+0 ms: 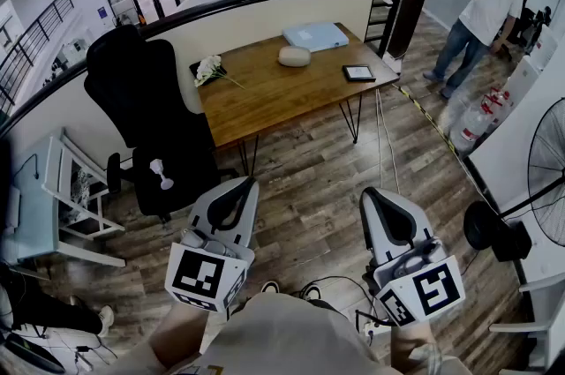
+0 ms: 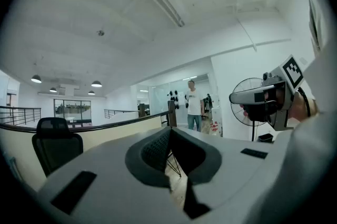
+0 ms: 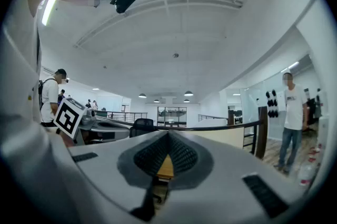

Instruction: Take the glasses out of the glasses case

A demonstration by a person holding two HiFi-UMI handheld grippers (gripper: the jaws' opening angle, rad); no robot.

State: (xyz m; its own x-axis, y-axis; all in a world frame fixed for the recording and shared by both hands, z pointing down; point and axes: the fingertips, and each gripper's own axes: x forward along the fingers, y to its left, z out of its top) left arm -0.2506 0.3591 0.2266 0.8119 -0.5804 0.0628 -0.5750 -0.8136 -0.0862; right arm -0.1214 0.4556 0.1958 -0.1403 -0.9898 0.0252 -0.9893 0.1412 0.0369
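Observation:
The white oval glasses case (image 1: 294, 56) lies closed on the wooden table (image 1: 265, 100), far in front of both grippers. No glasses show outside it. My left gripper (image 1: 243, 184) is held close to my body over the floor, its jaws together and empty; in its own view the tips (image 2: 169, 132) meet. My right gripper (image 1: 369, 193) hangs level beside it, also shut with nothing between the pads (image 3: 168, 136). Each gripper shows in the other's view: the right one (image 2: 261, 98) and the left one (image 3: 79, 120).
A pale blue flat box (image 1: 315, 35), a small tablet (image 1: 358, 72) and white flowers (image 1: 209, 69) also lie on the table. A black office chair (image 1: 150, 117) stands left of it. A person (image 1: 481, 11) stands at the far right, and a floor fan (image 1: 547, 175) is at the right edge.

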